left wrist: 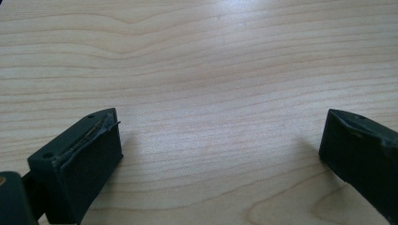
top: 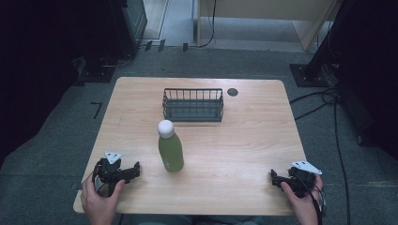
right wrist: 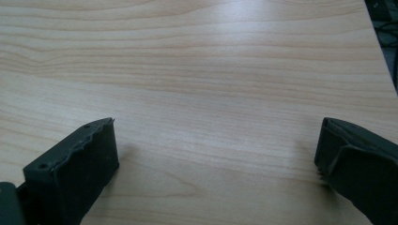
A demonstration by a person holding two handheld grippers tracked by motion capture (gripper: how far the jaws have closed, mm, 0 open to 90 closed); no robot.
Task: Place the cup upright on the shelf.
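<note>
Green bottle (top: 170,149) with a white cap, standing upright near the middle of the light wood counter (top: 244,140), seen from the high view. Closer to the left gripper (top: 133,171) than the right gripper (top: 274,178), so probably the left one's job to grab. Dark wire basket (top: 193,104) just behind the bottle toward the far edge, apart from it, looking like the likely drop-off spot. Both hands parked at the near corners, well clear of the bottle, a sensible resting pose before any reach.

Left gripper view: jaws spread wide, nothing between them, just bare wood grain (left wrist: 211,93) ahead. Held low and level over the counter, so ready to slide in around something upright.

Right gripper view: same story, jaws gaping wide with nothing held, plain wood (right wrist: 211,84) in front and the counter's edge showing at the upper right.
</note>
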